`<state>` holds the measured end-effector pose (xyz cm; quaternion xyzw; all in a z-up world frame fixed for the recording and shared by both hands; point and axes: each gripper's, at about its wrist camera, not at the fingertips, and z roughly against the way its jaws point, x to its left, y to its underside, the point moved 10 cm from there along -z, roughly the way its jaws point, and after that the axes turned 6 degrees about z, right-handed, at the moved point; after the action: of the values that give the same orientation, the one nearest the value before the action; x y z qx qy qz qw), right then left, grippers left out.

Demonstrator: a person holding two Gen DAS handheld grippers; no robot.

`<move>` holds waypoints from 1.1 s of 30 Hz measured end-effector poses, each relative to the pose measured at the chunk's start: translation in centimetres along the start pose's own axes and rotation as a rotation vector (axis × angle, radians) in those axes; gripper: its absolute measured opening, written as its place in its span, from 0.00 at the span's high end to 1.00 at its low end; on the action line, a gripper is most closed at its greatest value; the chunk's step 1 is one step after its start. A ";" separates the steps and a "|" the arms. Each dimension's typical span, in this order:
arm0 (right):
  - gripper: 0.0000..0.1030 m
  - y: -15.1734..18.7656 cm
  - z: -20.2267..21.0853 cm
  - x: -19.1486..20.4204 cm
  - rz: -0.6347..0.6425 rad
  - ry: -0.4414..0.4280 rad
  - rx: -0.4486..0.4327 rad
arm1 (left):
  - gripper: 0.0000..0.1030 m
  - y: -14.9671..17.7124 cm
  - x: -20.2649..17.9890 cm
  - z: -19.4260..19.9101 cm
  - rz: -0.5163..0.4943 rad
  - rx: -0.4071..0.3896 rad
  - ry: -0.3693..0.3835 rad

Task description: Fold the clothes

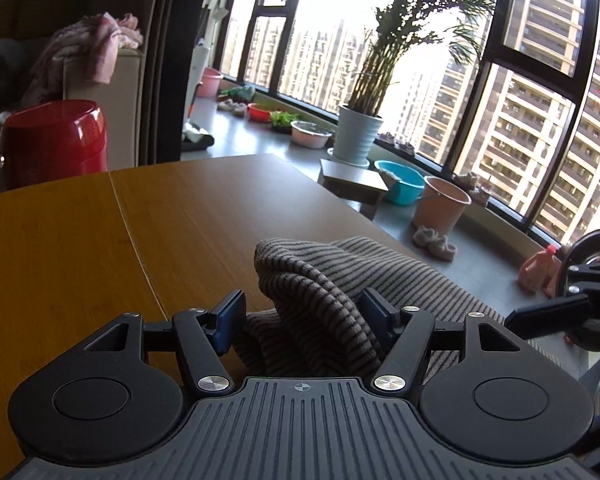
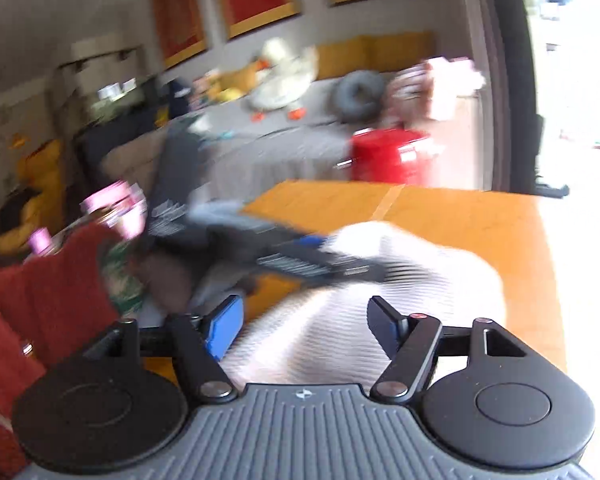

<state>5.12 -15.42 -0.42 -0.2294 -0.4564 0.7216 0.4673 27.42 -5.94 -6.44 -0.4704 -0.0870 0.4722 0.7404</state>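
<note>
My left gripper (image 1: 302, 320) has its two blue pads wide apart. A bunched-up fold of the striped sweater (image 1: 320, 292) sits between them, but they are not squeezing it. The sweater lies in a heap on the brown table (image 1: 80, 248), near the edge by the windows. My right gripper (image 2: 304, 326) is spread wide too, over the sweater (image 2: 400, 272). That picture is very blurry. A red bin (image 1: 56, 140) stands behind the table.

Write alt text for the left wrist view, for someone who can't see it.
The open left hand-held gripper straddles a bunched grey-and-black striped knit garment on a brown wooden table. Beyond stand a potted palm and tall windows.
</note>
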 end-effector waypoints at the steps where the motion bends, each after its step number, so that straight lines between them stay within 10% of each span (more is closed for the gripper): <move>1: 0.30 0.1 0.6 -0.9 -0.004 0.042 0.000 | 0.32 -0.1 0.2 0.2 0.013 -0.002 0.004; 12: 0.20 4.3 -0.9 6.1 0.222 -0.040 0.054 | 0.35 1.9 2.9 7.5 0.185 -0.051 0.051; 16: 0.77 2.6 -0.2 4.7 0.191 0.036 0.007 | 0.40 2.6 2.6 8.8 0.229 -0.050 0.092; 23: 0.86 -4.2 2.7 0.6 -0.119 -0.076 -0.191 | 0.80 4.7 -3.0 6.5 0.123 0.027 0.211; 28: 0.87 -1.5 -2.1 1.6 -0.150 -0.161 -0.048 | 0.79 5.8 -4.0 6.5 0.057 0.051 0.214; 33: 0.88 1.9 -3.8 2.2 -0.243 -0.232 0.029 | 0.52 6.3 -0.3 8.3 0.091 0.060 0.144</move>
<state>6.11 -12.08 -3.65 -0.0809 -0.5212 0.6880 0.4984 18.61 -0.39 -6.80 -0.4840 0.0021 0.4727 0.7364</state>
